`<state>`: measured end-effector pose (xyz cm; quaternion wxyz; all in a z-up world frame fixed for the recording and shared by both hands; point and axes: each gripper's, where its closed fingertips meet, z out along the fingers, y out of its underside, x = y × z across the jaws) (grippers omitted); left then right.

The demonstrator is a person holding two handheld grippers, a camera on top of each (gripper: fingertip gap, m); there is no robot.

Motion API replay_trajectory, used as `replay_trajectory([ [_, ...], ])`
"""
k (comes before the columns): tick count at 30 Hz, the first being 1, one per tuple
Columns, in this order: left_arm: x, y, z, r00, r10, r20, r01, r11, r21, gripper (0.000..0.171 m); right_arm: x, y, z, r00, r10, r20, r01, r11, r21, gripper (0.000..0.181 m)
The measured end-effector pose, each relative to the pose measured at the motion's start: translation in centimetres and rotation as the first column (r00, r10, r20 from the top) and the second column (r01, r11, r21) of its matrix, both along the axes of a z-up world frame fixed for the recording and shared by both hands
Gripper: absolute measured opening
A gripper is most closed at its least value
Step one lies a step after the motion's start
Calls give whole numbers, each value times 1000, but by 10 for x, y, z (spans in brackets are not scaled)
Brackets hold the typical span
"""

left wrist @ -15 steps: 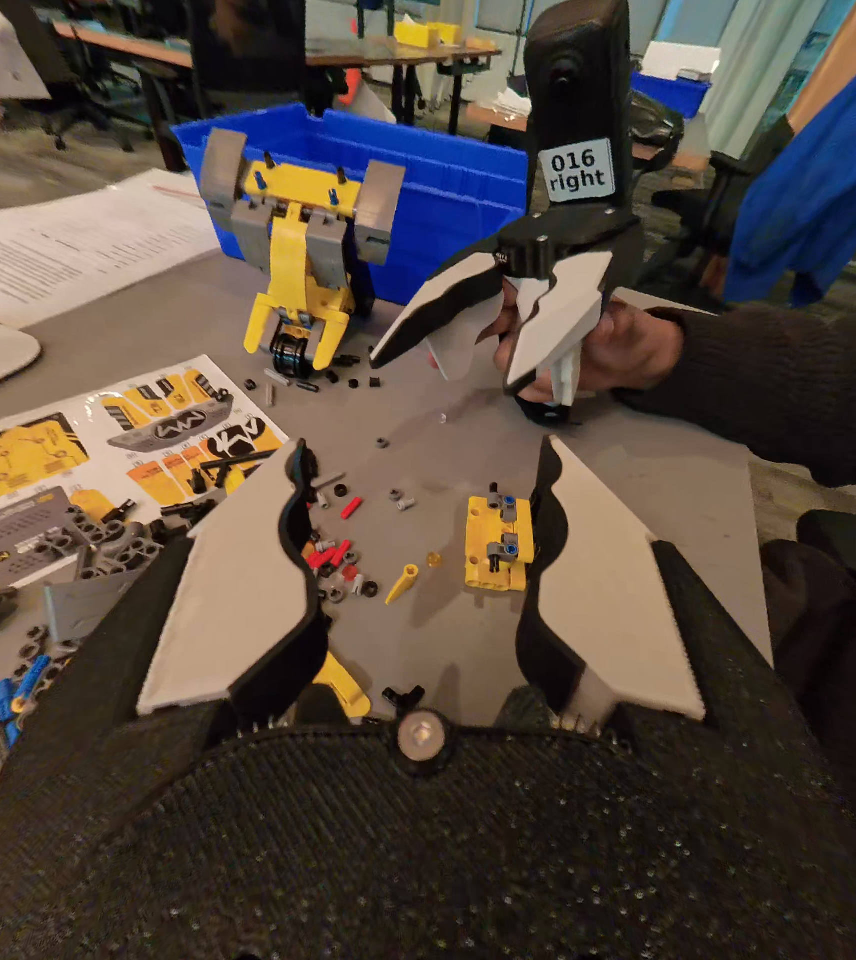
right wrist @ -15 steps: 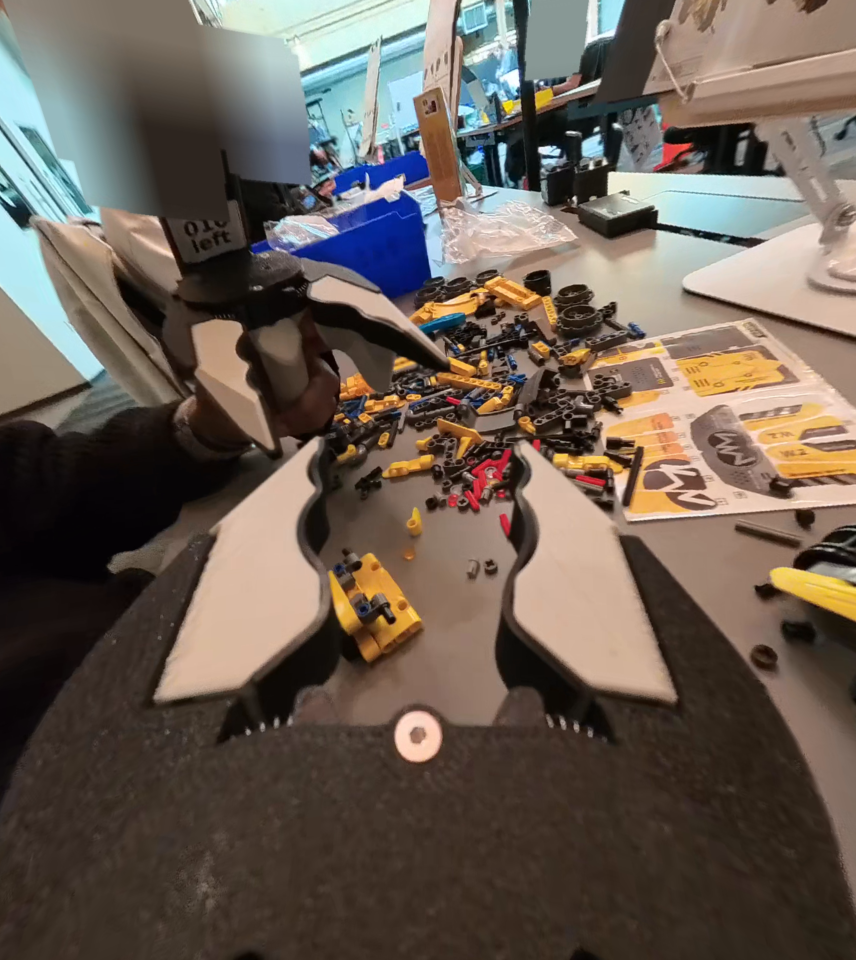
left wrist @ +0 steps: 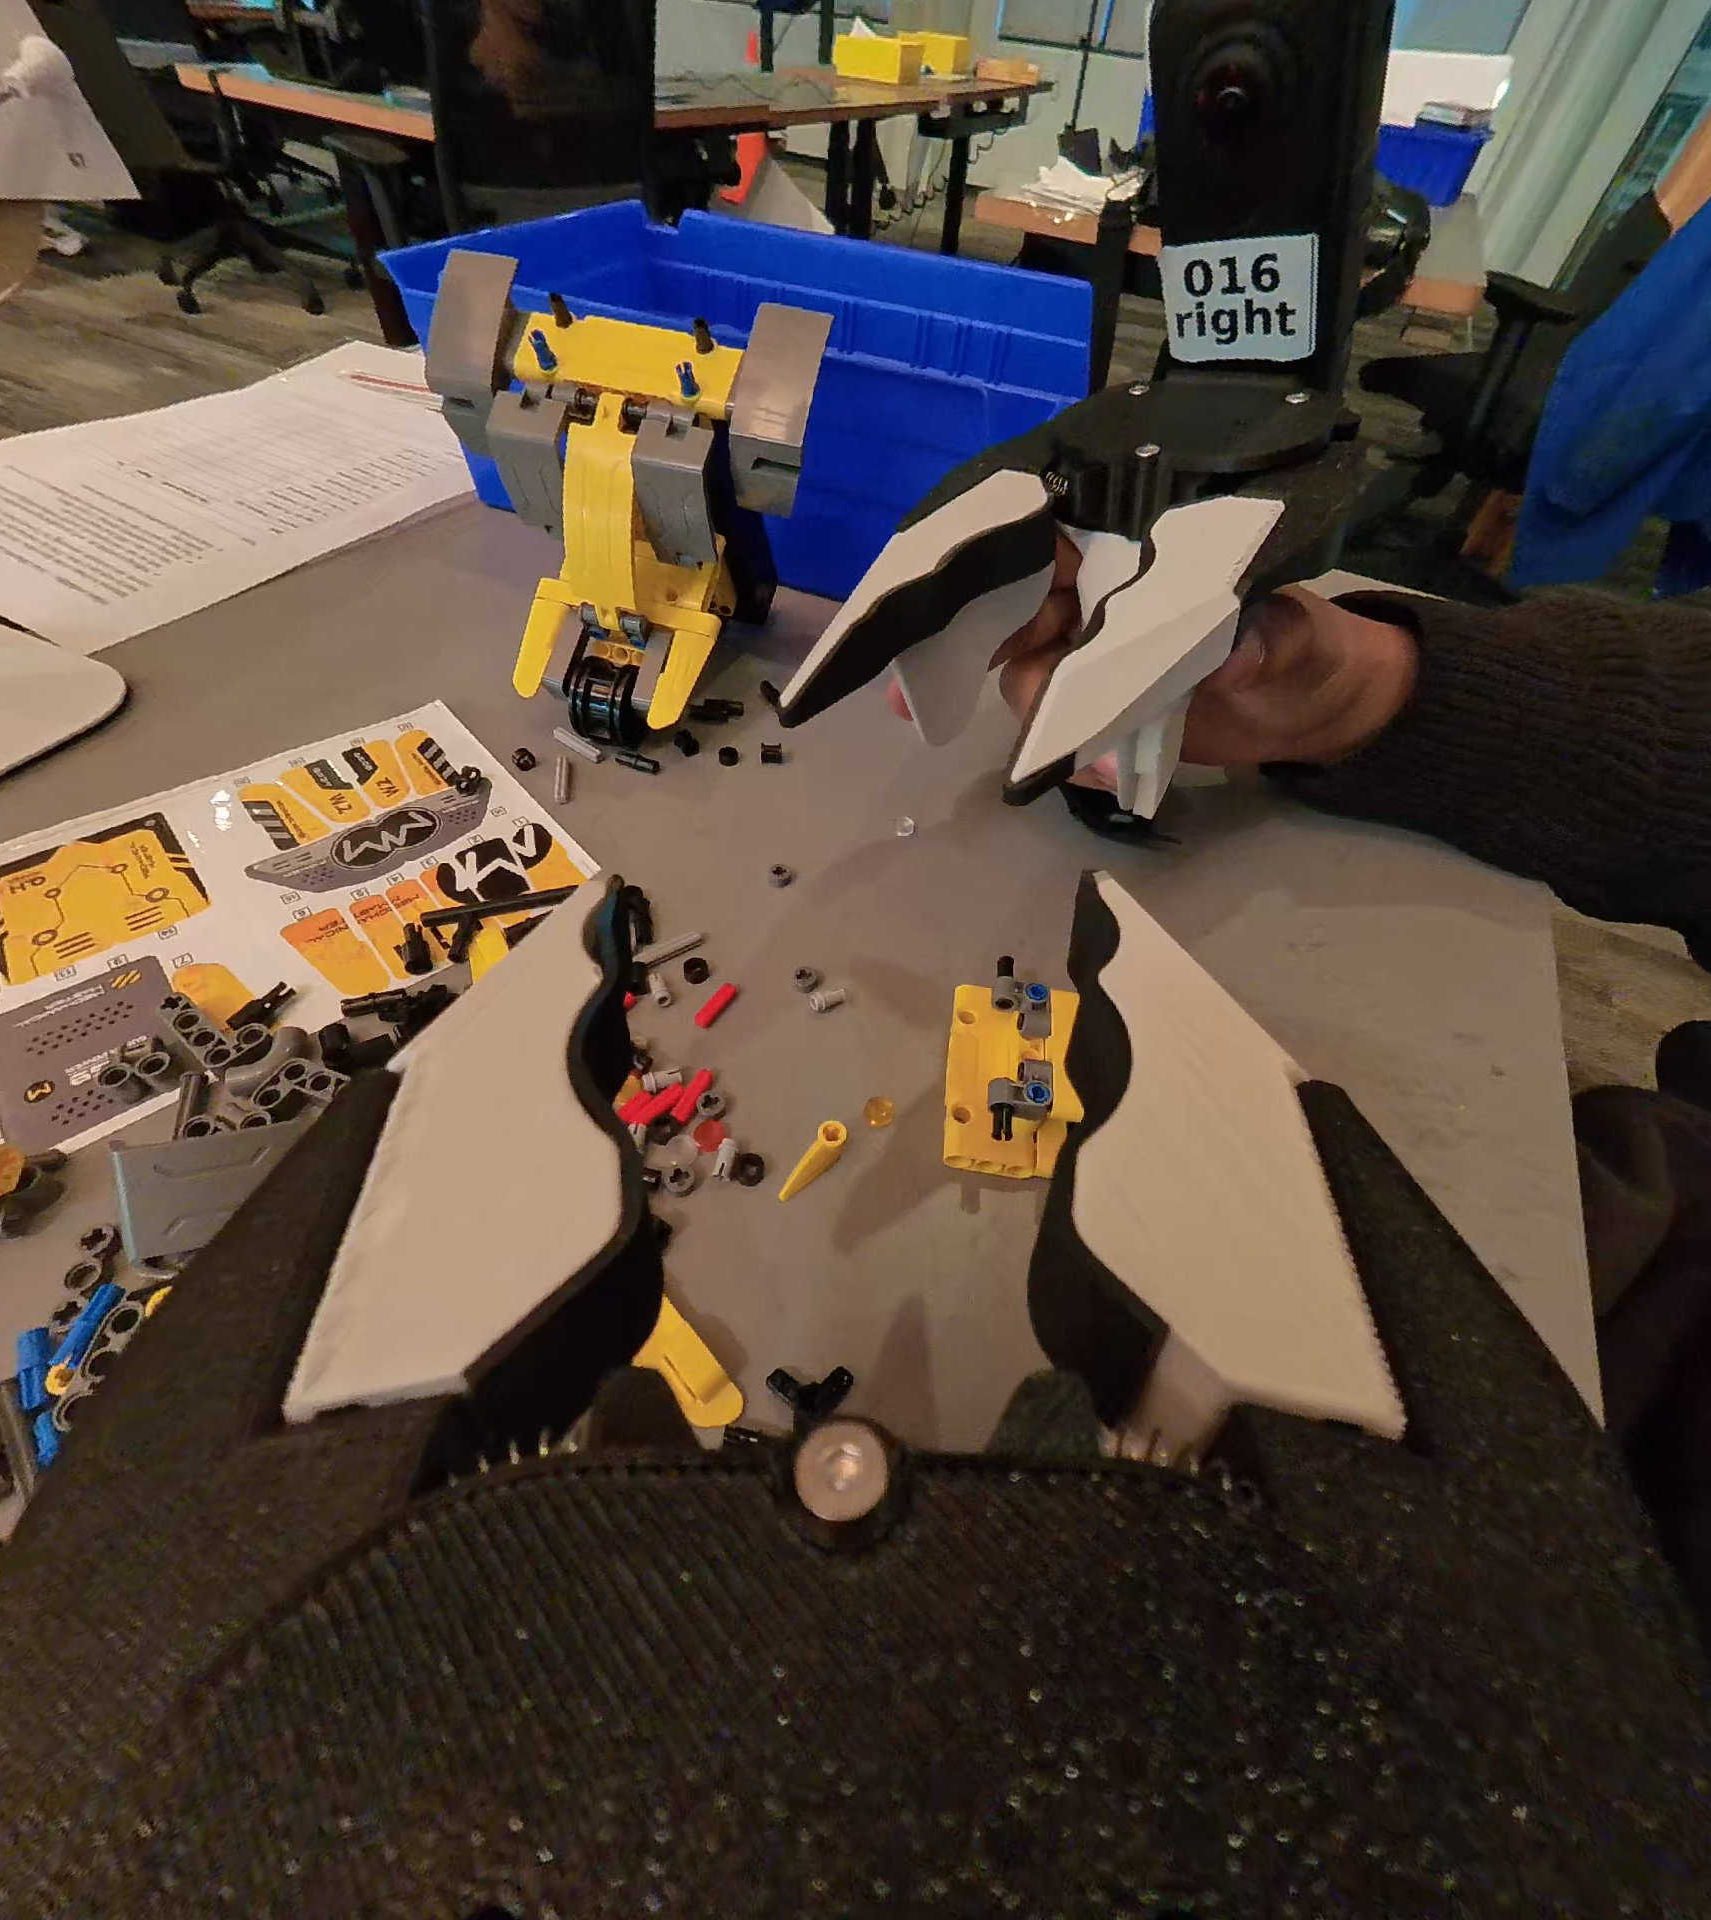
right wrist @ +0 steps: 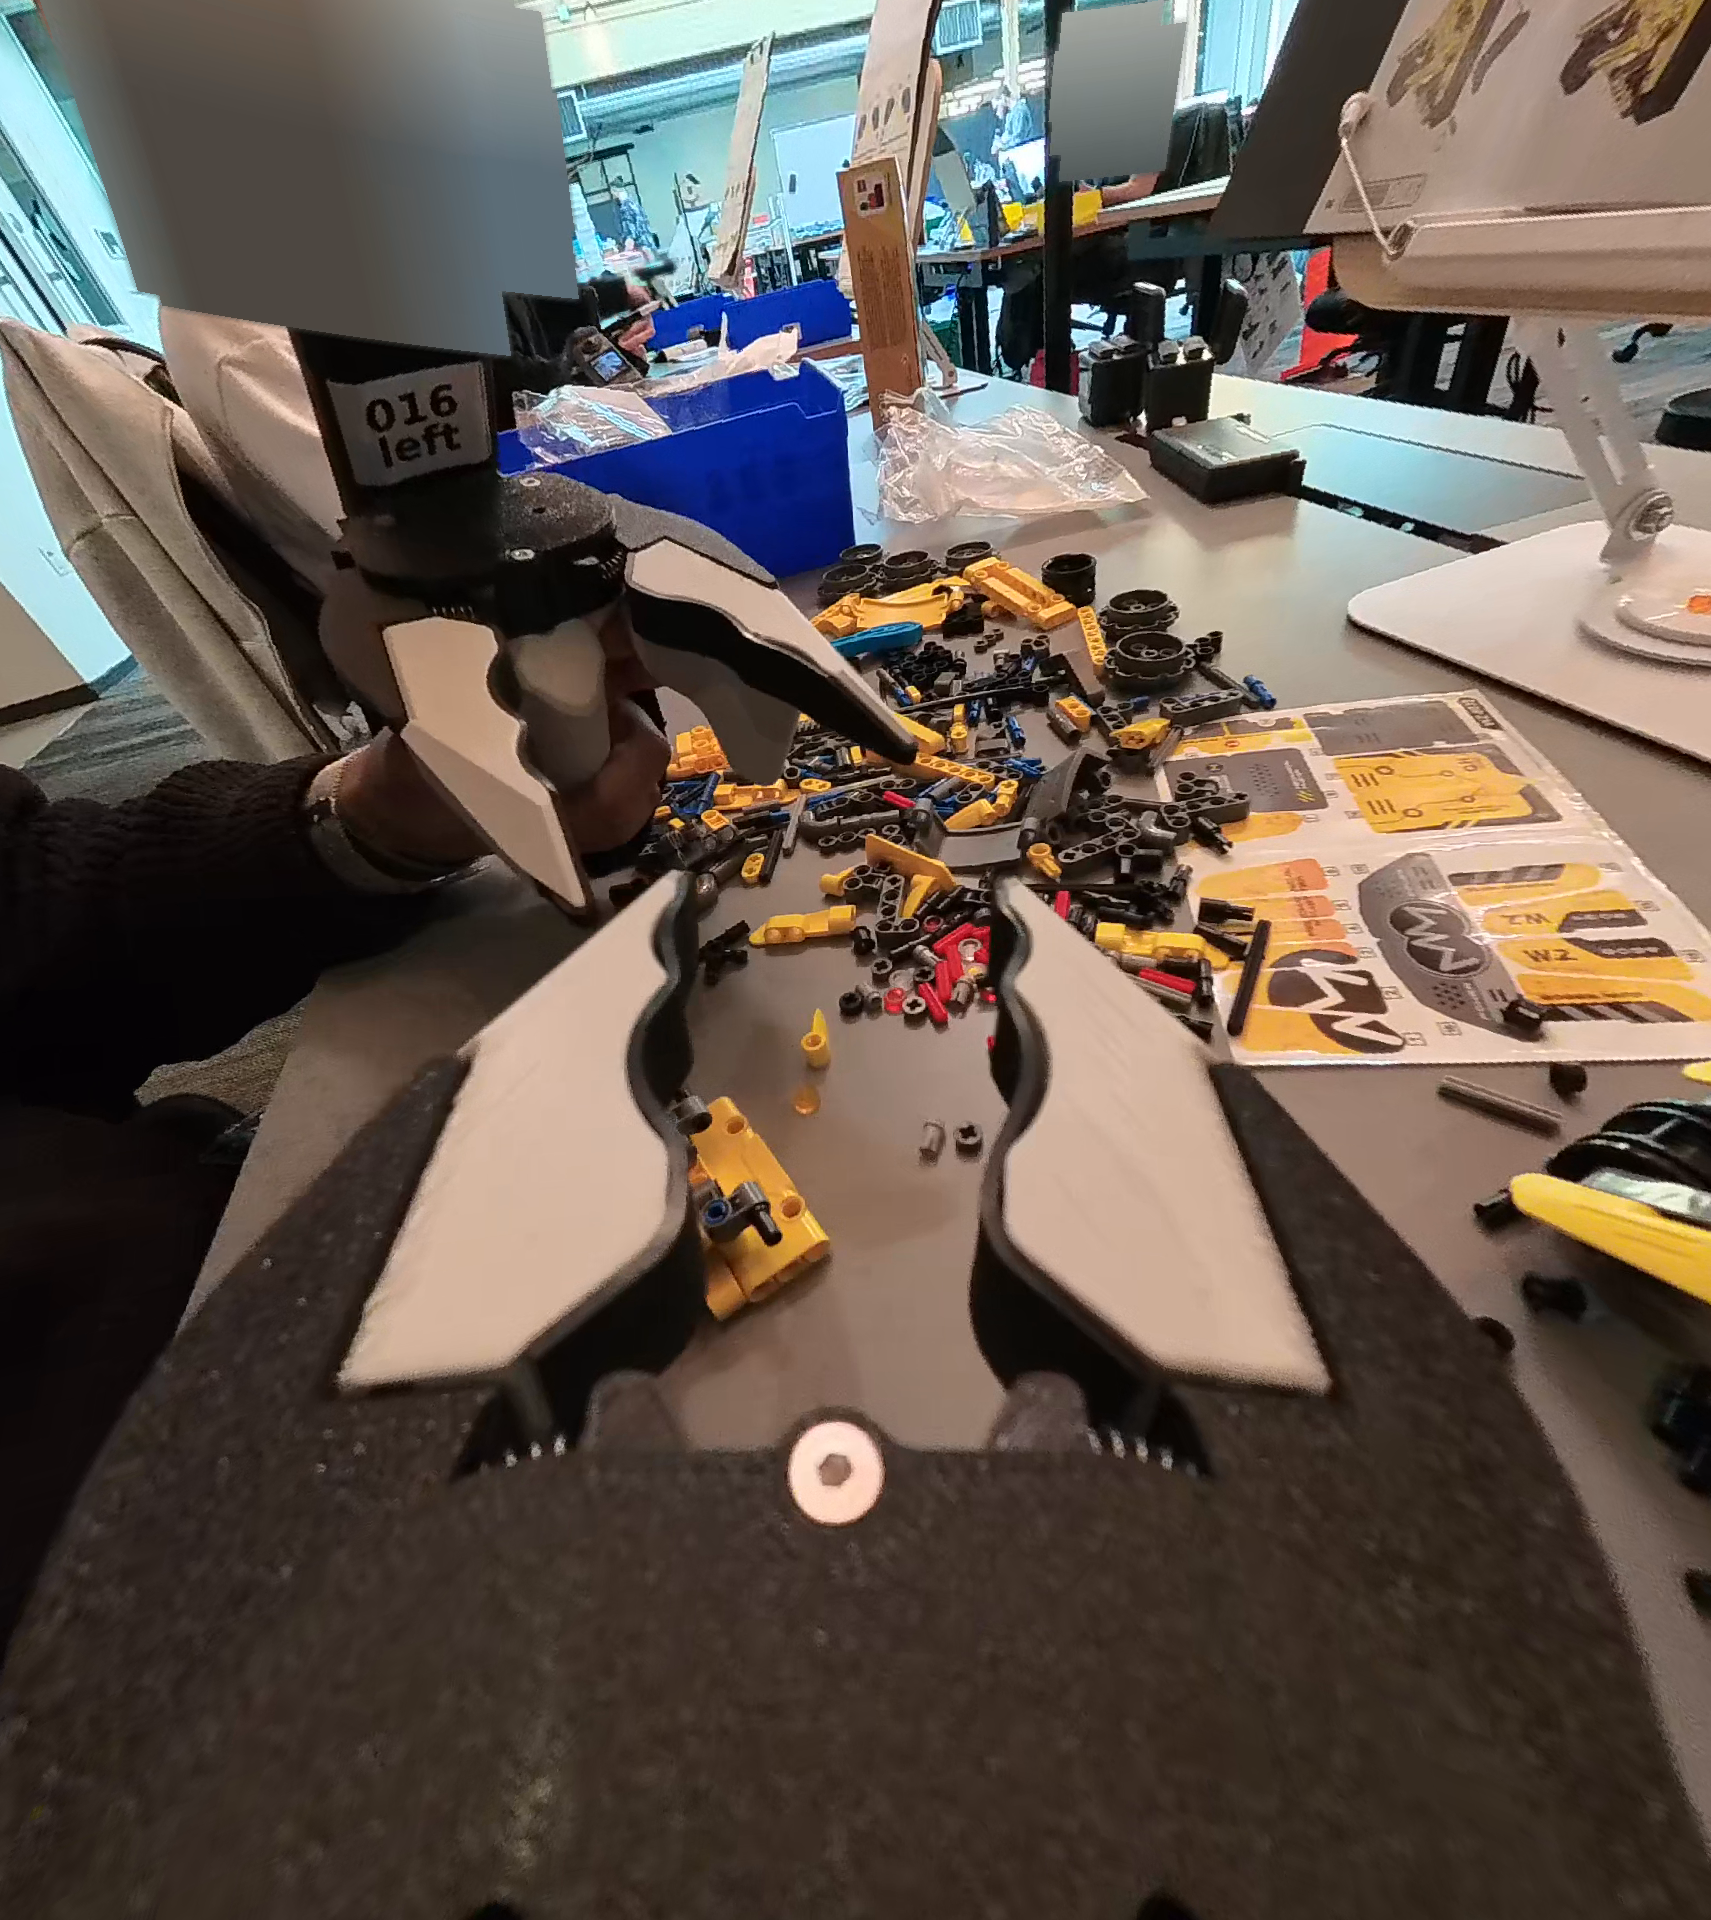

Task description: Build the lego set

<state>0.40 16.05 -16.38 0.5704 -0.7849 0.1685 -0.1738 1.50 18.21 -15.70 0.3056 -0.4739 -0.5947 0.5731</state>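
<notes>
My left gripper (left wrist: 851, 904) is open and empty, low over the grey table. A small yellow block with grey and blue pins (left wrist: 1002, 1081) lies on the table just inside its right finger (left wrist: 1183, 1143). My right gripper (right wrist: 840, 894) is open and empty. The same yellow block (right wrist: 757, 1205) lies against its left finger (right wrist: 539, 1174). The two grippers face each other across the block. The right gripper also shows in the left wrist view (left wrist: 898, 753), and the left gripper shows in the right wrist view (right wrist: 737, 826). A small yellow cone (left wrist: 815, 1158) lies near the block.
A part-built yellow and grey model (left wrist: 622, 520) leans on a blue bin (left wrist: 934, 343). A sticker sheet (right wrist: 1453, 883) and a pile of loose yellow, black and red parts (right wrist: 986, 748) lie behind the block. A white stand base (right wrist: 1578, 623) sits far right. The table edge (left wrist: 1557, 1091) runs close by. Both grippers' tips are close together, under 4 cm apart. The small yellow cone (left wrist: 815, 1158) is about 8 centimeters from my left fingertips.
My right gripper's jaws have narrowed a little but stay open. The left gripper and the yellow block have hardly moved.
</notes>
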Motion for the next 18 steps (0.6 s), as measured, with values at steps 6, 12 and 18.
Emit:
replay_trajectory([
  [6,6,-2,4,997,-26,74,26,1000,-4,84,-2,4,-2,999,-34,14,34,999,8,55],
  [12,15,-3,-1,993,-60,99,62,998,-14,83,-3,5,1,998,-67,-5,67,998,11,54],
  [18,22,-3,-11,995,-43,-91,43,999,2,80,-1,1,1,998,-58,-14,59,998,38,54],
])
